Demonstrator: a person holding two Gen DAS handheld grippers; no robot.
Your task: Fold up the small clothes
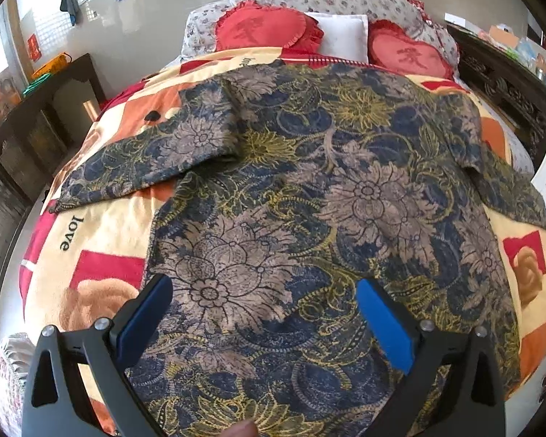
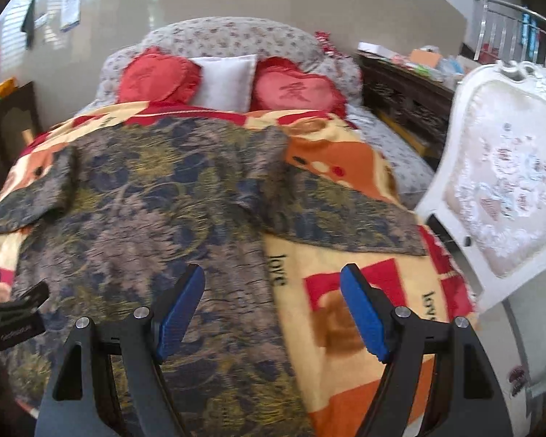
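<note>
1. Blue-padded and spread wide, the left gripper (image 1: 264, 300) hovered over the lower part of the floral shirt (image 1: 309, 200), holding nothing.
2. Its fingers (image 1: 147, 315) stood on either side of a large grey flower printed on the cloth.
3. The shirt lay flat and spread out on the blanket (image 1: 102, 233), with one short sleeve reaching toward the left edge of the bed and the other toward the right.
4. The right gripper (image 2: 273, 307) was likewise wide open and empty, poised above the shirt's right side edge; one pad was over the fabric, the other over the blanket with its "love" lettering.
5. In the right wrist view, the shirt (image 2: 145, 200) looked slightly blurred.
6. Part of the left gripper showed at the left edge of that view.
7. At the head of the bed, two red heart cushions (image 1: 265, 27) flanked a white pillow (image 1: 342, 34).
8. A white ornate chair (image 2: 498, 189) stood just beside the bed on the right.
9. Dark carved furniture (image 1: 506, 87) ran along the right side of the bed.
</note>
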